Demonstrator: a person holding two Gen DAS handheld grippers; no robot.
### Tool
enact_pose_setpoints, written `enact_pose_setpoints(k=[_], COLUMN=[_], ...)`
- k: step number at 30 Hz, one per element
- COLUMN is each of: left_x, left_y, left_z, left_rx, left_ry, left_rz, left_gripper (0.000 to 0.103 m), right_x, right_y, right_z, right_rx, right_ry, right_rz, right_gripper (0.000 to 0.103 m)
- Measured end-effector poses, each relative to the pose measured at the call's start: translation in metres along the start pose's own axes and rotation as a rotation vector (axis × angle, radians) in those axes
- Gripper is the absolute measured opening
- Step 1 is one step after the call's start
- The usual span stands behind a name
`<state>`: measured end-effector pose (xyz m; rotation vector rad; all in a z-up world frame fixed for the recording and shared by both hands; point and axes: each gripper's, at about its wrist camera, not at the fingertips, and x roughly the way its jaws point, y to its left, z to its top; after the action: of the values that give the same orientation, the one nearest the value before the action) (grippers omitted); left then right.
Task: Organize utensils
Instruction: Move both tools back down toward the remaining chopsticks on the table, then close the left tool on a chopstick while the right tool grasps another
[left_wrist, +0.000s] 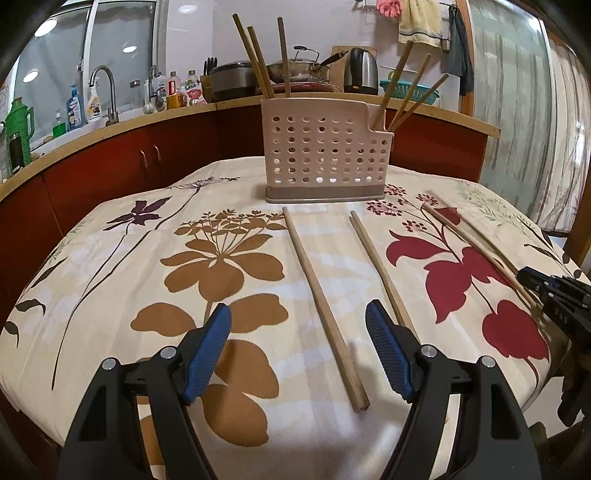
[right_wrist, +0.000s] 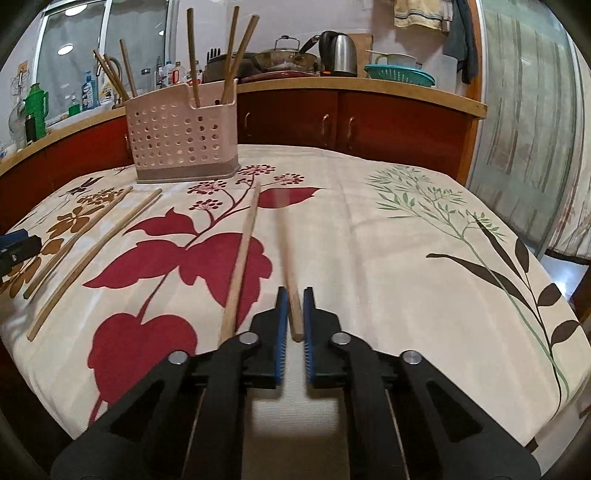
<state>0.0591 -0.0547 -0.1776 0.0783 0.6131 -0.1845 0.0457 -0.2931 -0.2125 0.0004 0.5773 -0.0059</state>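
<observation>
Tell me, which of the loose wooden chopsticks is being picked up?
The rightmost wooden chopstick, blurred, its near end between the right hand-held gripper's blue pads. The other three lie ungripped on the floral tablecloth.

No writing can be made out anywhere from where I stand. The plastic bottles (left_wrist: 79, 107) lined up by the steel tap on the wooden kitchen counter (left_wrist: 258, 101) carry printed labels, but the lettering is too small and blurred to read. The stainless electric kettle (right_wrist: 338, 53) shows no legible brand either.
</observation>
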Motion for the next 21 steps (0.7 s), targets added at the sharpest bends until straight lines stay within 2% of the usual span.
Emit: enact_pose_setpoints(k=[9,11,13,16,18,20,21], left_x=[0.0,0.002,0.005,0.009,0.007,0.007,0.006], left_y=[-0.004,-0.005,-0.007,-0.01,-0.011,-0.01,-0.008], left_z=[-0.007,-0.009,-0.012,-0.018,-0.02,-0.021,-0.021], left_rx=[-0.001,0.0,0.014,0.034,0.054,0.057,0.055], left_ry=[0.016,0.03,0.058,0.089,0.084,0.084,0.083], left_rz=[-0.031,-0.041,-0.054,-0.063,-0.055,-0.05,-0.048], left_gripper=[0.073,0.069,0.057,0.047,0.043,0.035,0.027], right_x=[-0.02,-0.023,-0.023,-0.023,-0.023,-0.024,-0.026], right_y=[0.027,0.038,0.045,0.054,0.059,0.06,0.059], right_z=[0.019,0.02,0.02,0.017,0.015,0.015,0.015], right_rx=[-0.036,-0.056,-0.067,-0.08,-0.092,-0.089,-0.084], right_ry=[-0.064,-0.069,-0.066,-0.059,-0.056,-0.055,-0.058], right_rz=[0.063,0.091,0.111,0.134,0.139,0.147,0.152], right_gripper=[0.006,0.006,0.006,0.006,0.006,0.006,0.006])
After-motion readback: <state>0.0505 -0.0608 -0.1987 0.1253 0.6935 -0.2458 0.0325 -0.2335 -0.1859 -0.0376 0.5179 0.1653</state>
